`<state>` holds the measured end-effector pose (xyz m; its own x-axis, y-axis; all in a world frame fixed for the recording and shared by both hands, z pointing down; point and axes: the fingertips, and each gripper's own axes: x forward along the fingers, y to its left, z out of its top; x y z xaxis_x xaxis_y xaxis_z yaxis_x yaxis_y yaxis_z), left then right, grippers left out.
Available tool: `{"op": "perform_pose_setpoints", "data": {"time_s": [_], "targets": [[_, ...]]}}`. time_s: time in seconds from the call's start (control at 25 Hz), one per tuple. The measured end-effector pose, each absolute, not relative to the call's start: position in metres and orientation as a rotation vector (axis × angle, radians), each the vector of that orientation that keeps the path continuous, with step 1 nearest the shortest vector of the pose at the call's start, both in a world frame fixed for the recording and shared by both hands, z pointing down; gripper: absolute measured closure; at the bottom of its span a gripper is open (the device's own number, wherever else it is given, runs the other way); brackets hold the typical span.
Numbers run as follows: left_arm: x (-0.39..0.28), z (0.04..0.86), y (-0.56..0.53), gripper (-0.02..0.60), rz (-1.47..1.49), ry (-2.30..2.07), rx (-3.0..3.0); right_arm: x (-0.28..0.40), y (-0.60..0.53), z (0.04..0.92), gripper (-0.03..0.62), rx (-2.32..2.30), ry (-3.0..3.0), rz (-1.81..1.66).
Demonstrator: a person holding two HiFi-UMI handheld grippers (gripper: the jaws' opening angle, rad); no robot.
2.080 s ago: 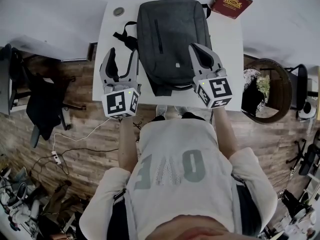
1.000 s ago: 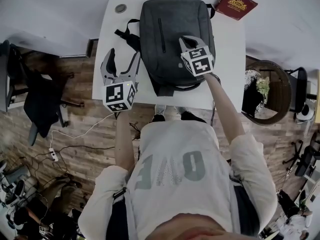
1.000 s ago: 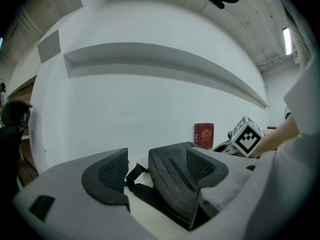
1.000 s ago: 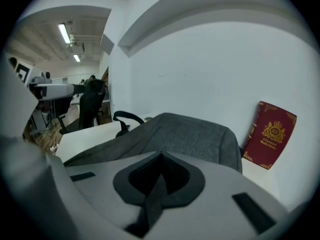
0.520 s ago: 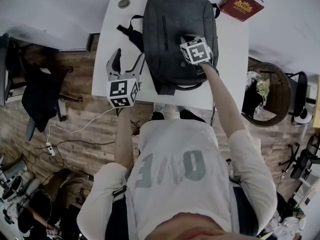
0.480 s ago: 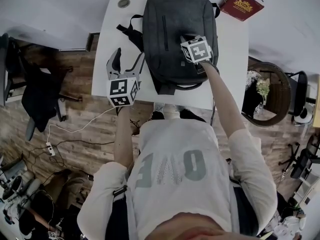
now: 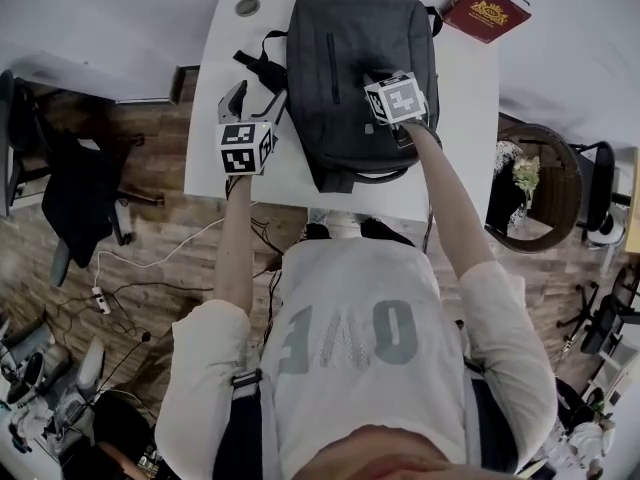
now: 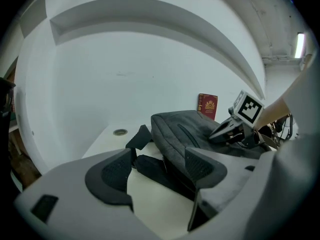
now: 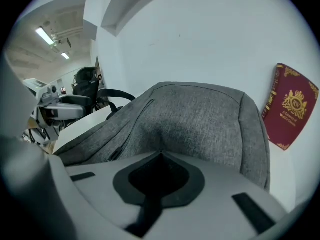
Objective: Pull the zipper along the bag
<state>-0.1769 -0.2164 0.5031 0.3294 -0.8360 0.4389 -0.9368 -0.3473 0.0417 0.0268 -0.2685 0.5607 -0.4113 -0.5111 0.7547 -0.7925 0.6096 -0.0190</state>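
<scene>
On the white table (image 7: 465, 118), has lowered the gaping left gripper (image 7: 253, 103) to the 8 o'clock edge of the grey backpack (image 7: 340, 68), pinning its 3 o'clock face with the clenched right gripper (image 7: 370, 78), likely braced for zipping.

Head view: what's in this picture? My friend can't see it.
Seen from above, a person in a white T-shirt stands at a white table with a dark grey backpack lying on it. Their right gripper, shut, is down at the backpack's front; the left gripper, open, is beside its left edge. A red book lies at the far right corner.
</scene>
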Motion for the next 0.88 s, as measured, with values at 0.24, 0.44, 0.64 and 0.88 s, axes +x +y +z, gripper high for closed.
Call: {"op": "perform_pose_setpoints", "data": {"time_s": [0.24,0.44,0.64,0.88], "targets": [[-0.176,0.542,-0.235,0.241,0.637,-1.537,2.249,0.026,-0.27,0.563,0.569,1.022,-2.092,0.498],[-0.179,0.56,-0.241,0.242,0.801,-1.514,2.257,0.025,-0.27,0.563,0.569,1.017,-2.091,0.509],[-0.177,0.568,-0.24,0.242,1.103,-1.468,2.362,0.026,-0.27,0.563,0.569,1.02,-2.093,0.502],[-0.173,0.57,-0.25,0.242,1.065,-1.435,2.36,0.025,-0.269,0.565,0.569,1.013,-2.094,0.509]]}}
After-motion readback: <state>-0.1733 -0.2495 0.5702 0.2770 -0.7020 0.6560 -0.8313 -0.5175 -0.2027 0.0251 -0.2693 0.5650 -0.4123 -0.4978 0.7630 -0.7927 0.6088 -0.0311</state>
